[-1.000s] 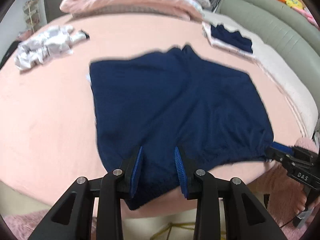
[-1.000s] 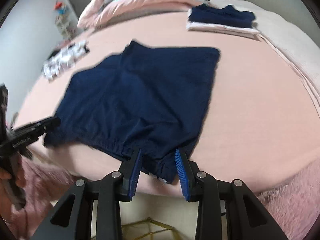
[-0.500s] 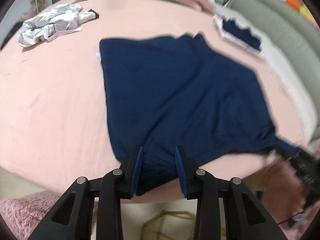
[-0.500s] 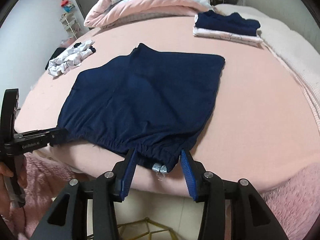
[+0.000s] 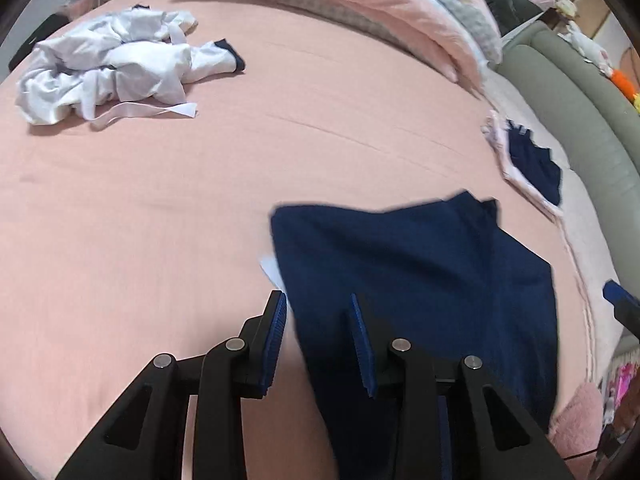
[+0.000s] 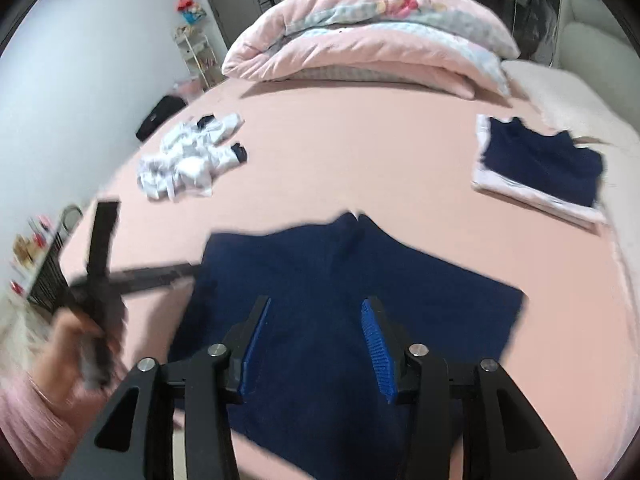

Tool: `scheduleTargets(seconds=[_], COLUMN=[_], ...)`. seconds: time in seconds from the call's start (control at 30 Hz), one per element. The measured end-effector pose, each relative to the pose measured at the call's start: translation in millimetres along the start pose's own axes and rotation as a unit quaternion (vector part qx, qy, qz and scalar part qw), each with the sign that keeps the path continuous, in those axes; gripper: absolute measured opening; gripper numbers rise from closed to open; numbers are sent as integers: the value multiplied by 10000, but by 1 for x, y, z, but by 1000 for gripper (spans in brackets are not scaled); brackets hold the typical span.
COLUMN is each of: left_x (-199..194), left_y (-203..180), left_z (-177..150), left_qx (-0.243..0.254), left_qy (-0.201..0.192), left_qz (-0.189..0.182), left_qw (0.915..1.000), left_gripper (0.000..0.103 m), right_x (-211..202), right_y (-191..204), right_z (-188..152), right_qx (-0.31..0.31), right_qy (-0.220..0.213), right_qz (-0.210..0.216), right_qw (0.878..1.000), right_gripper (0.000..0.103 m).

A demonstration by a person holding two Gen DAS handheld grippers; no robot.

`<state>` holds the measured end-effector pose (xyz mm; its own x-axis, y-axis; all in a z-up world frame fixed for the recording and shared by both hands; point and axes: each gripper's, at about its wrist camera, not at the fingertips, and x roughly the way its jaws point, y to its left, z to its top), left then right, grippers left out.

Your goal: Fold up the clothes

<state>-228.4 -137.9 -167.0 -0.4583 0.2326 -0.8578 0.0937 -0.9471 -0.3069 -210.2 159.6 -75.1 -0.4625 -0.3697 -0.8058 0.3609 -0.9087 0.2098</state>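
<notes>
Navy shorts (image 5: pixel 420 280) lie flat on the pink bed sheet (image 5: pixel 180 208). My left gripper (image 5: pixel 318 326) hovers over the shorts' left edge, jaws apart, with sheet and cloth showing in the gap and nothing pressed. From the right wrist view it is a blurred black bar (image 6: pixel 160 274) ending at that edge, held by a hand (image 6: pixel 68 344). My right gripper (image 6: pixel 316 328) hangs above the middle of the shorts (image 6: pixel 320 264). Its jaws are opening and nothing is between them. One of its fingertips (image 5: pixel 614 294) shows at the right.
A crumpled white garment (image 5: pixel 112 68) (image 6: pixel 188 160) lies far left on the bed. A folded stack, navy on pale cloth (image 6: pixel 540 164) (image 5: pixel 532 160), sits far right. A rolled pink quilt (image 6: pixel 360 52) lines the far end, and a grey padded headboard (image 5: pixel 580 120) runs along the right.
Both grippers have left the waistband at the bed's near edge and moved forward over the shorts. The right jaws have widened and let the waistband go. The shorts lie where they were.
</notes>
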Motion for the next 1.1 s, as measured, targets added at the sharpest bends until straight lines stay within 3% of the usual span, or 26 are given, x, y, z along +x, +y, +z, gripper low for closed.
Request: scheduleTargets(seconds=[0.1, 0.2, 0.33, 0.4, 0.47, 0.6, 0.73, 0.83, 0.93, 1.03, 1.1], left_x=[11, 15, 21, 24, 28, 26, 15, 4, 13, 33, 27], left_y=[8, 13, 5, 0, 1, 12, 17, -14, -44, -55, -53], left_z=[10, 13, 17, 19, 24, 32, 32, 25, 10, -4, -4], left_qx=[-144, -239, 30, 252, 314, 141, -204, 573, 1328, 1677, 1613], left_qy=[-69, -208, -339, -411, -461, -519, -544, -683, -383, -57, -109], left_qz=[-127, -269, -176, 24, 177, 270, -53, -138, -132, 274, 217], left_qw=[9998, 9991, 9993, 9988, 9983, 9982, 9983, 9959, 9903, 9854, 9866], left_gripper=[30, 30, 29, 12, 11, 13, 13, 13, 13, 13, 13], right_x=[53, 92, 130, 141, 150, 155, 144, 119, 106, 97, 93], right_y=[-3, -5, 4, 8, 8, -9, -11, 1, 25, 41, 48], right_z=[20, 38, 40, 37, 36, 44, 49, 44, 25, -6, -29], right_qx=[-68, -11, -304, -530, -671, -392, -95, 30, -289, -428, -398], right_qy=[315, 439, 685, 715, 724, 635, 670, 565, 719, 863, 1012], right_qz=[-180, -52, -5, -285, -545, -586, -405, 28, -149, -171, -124], right_qw=[9993, 9990, 9972, 9956, 9936, 9955, 9969, 9984, 9969, 9952, 9940], right_gripper=[48, 47, 46, 46, 46, 43, 44, 46, 46, 46, 46])
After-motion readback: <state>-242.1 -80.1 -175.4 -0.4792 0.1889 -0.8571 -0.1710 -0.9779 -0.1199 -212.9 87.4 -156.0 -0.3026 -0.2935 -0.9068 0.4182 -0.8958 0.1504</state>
